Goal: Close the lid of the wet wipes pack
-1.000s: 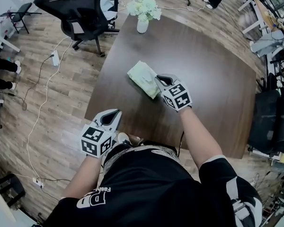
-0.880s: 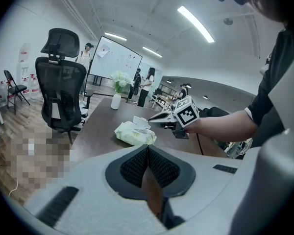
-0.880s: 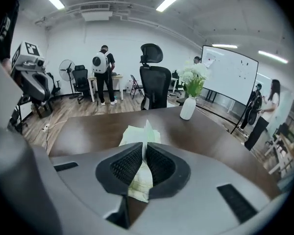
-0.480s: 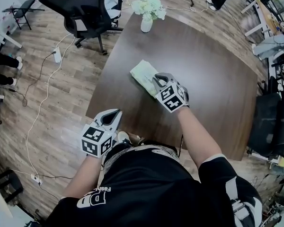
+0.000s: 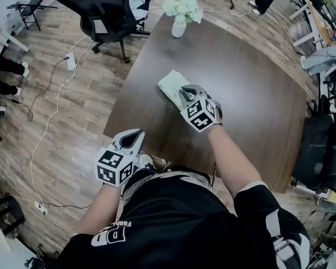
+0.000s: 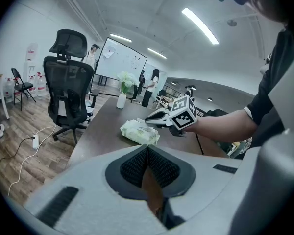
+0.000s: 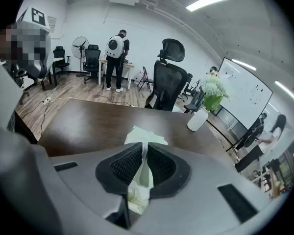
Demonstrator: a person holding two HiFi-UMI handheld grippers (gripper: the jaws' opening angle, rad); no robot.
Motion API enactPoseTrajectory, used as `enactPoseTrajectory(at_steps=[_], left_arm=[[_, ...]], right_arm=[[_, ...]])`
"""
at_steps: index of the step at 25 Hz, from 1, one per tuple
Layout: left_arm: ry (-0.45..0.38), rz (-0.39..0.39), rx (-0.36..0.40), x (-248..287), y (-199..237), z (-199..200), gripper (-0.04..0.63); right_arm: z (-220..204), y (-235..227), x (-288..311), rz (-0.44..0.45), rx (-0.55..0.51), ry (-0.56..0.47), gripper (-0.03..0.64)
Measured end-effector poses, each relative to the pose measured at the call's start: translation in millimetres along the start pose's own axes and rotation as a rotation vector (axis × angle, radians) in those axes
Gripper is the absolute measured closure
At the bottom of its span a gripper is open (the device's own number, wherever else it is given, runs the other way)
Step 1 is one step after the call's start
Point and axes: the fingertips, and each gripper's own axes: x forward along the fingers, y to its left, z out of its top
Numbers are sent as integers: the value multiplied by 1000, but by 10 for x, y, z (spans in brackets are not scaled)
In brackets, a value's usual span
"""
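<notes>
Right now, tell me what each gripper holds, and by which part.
The right gripper pinches the wet wipes pack by a thin flap at its near end, perhaps the lid. The left gripper is shut, empty.

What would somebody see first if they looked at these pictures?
Probably the pale green wet wipes pack lying on the big dark table, with the right hand-held gripper on its near end, jaws almost together with a bit of the pack between them. Next, the white vase of flowers at the table's far edge, and the left hand-held gripper, shut, by the near edge.
</notes>
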Motion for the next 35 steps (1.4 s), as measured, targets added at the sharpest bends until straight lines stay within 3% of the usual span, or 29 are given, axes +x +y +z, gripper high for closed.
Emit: enactPoseTrajectory(at_steps=[35], left_arm=[[-9, 18, -23, -87, 15, -97, 575]], right_arm=[[-214, 314, 281, 107, 76, 77, 555]])
